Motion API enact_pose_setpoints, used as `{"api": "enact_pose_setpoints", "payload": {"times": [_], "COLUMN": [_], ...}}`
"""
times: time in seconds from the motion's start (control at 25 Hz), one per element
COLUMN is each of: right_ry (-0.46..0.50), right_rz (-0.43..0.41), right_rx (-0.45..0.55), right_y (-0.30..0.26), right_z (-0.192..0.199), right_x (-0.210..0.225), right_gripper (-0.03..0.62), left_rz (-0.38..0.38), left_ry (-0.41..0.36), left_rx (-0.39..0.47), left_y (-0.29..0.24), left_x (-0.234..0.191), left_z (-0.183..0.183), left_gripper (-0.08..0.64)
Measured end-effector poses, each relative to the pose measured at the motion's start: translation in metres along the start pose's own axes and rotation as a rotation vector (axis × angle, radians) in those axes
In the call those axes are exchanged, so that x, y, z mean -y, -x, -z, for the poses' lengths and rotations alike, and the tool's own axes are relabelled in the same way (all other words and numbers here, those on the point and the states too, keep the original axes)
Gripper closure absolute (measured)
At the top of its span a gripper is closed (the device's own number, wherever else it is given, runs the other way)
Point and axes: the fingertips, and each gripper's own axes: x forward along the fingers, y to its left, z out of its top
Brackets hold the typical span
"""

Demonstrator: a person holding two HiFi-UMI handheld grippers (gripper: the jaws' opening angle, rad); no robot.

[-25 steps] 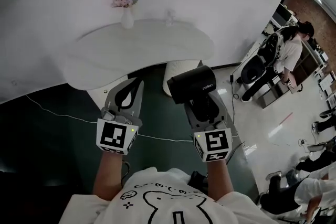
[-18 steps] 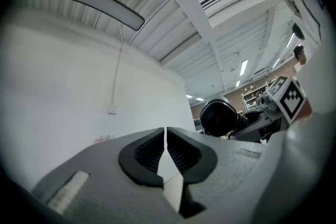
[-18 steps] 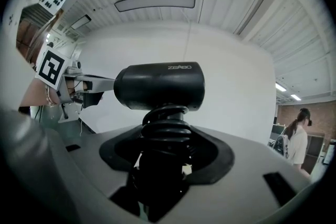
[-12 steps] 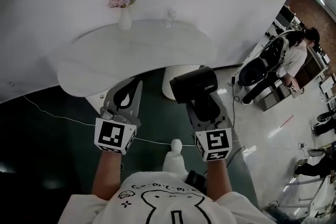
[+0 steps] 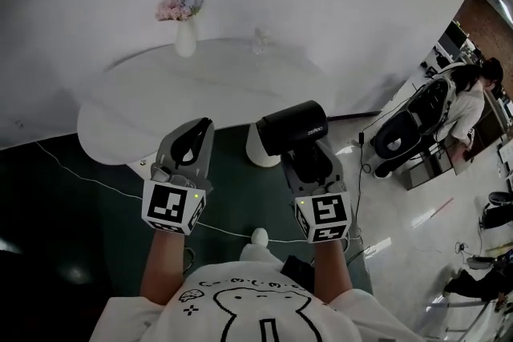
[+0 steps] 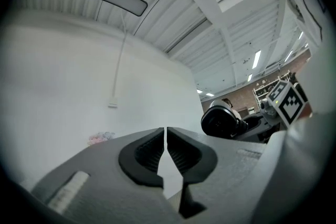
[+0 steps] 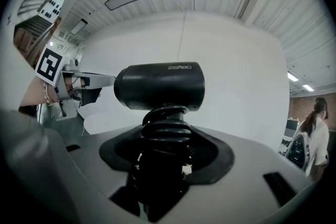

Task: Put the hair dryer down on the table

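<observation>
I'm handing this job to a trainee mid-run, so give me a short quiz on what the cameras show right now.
1. True or false: the left gripper has its jaws together with nothing between them.
2. What is the right gripper clamped on? A) a cup B) the hair dryer, by its handle C) a brush
3. Is the hair dryer resting on the table yet?

Key: 1 true. 2 B. 3 No: it is held up in the air on the near side of the table.
</observation>
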Motion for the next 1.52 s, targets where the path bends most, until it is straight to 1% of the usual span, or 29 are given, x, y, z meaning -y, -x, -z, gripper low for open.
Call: {"api": "enact_pose_setpoints", "payload": {"times": [0.2,0.28,0.44,0.68,0.8,1.08,1.24,1.4,1.52], "right_ry": [0.002,0.005,0.015,0.018,0.012,0.047,0.079,0.154,0.217], "right_rz": [-0.059,-0.076,-0.101,-0.144,-0.166,-0.214,-0.251,-0.305,-0.328], "right_rx": [-0.008,-0.012,-0.022,-0.046,-0.066,-0.132,-0.162,-0.208,-0.275], "right_y": [-0.040,-0.052,-0.068,-0.097,-0.111,-0.159,-0.200,-0.245,-0.274], "right_z": [0.006,0.011,0.029,0.037,0.045,0.064,0.069,0.077,0.093], "right_x": [0.050,0.064,0.076,0.103,0.107,0.095,0.088,0.084,0.084], "right_gripper": [0.344,0.344,0.344,0.344,0.344,0.344,0.344,0.344,0.344], "left_rz": [-0.053,-0.071,-0.097,-0.139,-0.156,-0.196,-0.199,-0.204,-0.208], "left_ry": [0.002,0.006,0.023,0.035,0.045,0.091,0.115,0.120,0.132], "left_rx": [-0.019,-0.021,-0.034,-0.053,-0.080,-0.120,-0.117,-0.108,-0.113], "left_y": [-0.056,-0.071,-0.083,-0.116,-0.122,-0.134,-0.159,-0.188,-0.206], "left_x": [0.005,0.006,0.007,0.003,-0.001,-0.041,-0.075,-0.110,-0.134], "left_z": [0.006,0.012,0.034,0.042,0.053,0.087,0.101,0.109,0.117], "left_gripper": [0.531,0.532,0.531,0.531,0.532,0.531,0.531,0.531,0.531]}}
